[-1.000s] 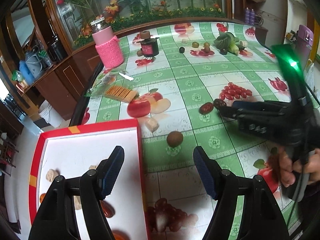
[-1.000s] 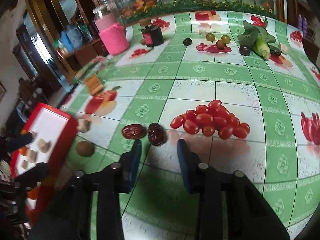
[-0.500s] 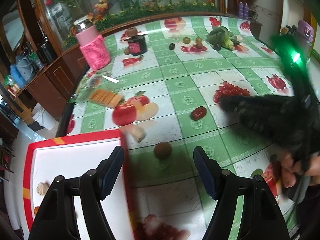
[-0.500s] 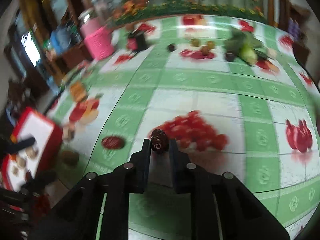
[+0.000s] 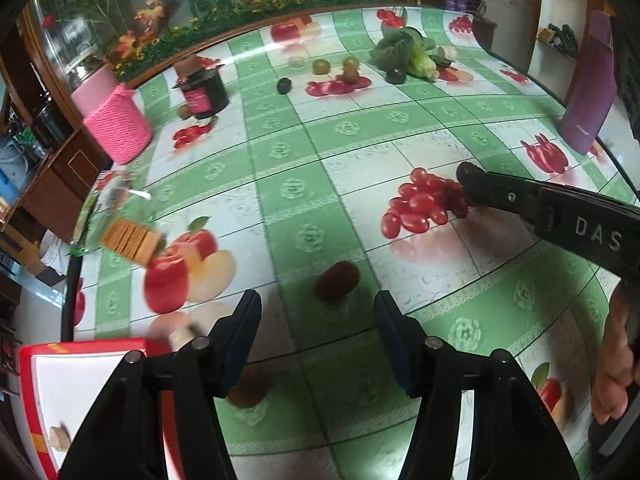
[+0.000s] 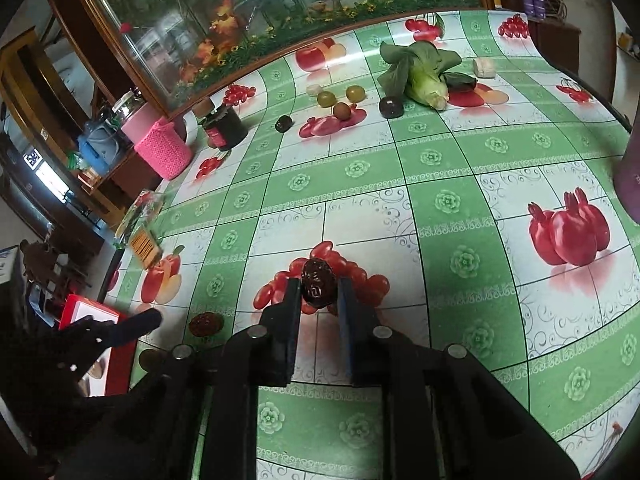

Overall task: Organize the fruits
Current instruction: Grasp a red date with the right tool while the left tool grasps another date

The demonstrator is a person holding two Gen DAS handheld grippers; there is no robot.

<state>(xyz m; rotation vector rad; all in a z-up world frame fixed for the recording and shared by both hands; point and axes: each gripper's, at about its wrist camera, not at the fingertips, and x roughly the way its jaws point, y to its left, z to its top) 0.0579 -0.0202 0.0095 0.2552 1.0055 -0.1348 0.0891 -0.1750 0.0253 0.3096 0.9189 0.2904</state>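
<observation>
Step in hand: the right gripper (image 6: 319, 294) pinches a dark wrinkled date (image 6: 317, 287) between its pads, lifted above the printed cherry-tomato picture on the surface (image 6: 440, 168); judged from this, the pick is done and the carry is next.
Left gripper (image 5: 316, 332): spread wide, holding nothing, hovering just short of a second date (image 5: 337, 275) that lies on a green square.
Next move: the held date likely belongs in the red-rimmed tray (image 5: 80, 354) at the near left edge, so the right gripper needs to swing left past the left gripper without bumping it; the left one only needs to drop and close on the date ahead of it.
Dates: two, one held and one lying.
Brown round fruit by the tray: one (image 5: 249, 388), possibly a kiwi, half hidden behind the left finger.
Small round fruits at the far end: about six, including two green ones and a dark plum-like one (image 6: 390, 106); blur makes the count unsure.
Leafy vegetable (image 6: 420, 70): one.
Pink knitted container (image 5: 116, 120): one.
Dark jar (image 5: 204, 90): one.
Tray contents: a few pale pieces; too little shows to count.
</observation>
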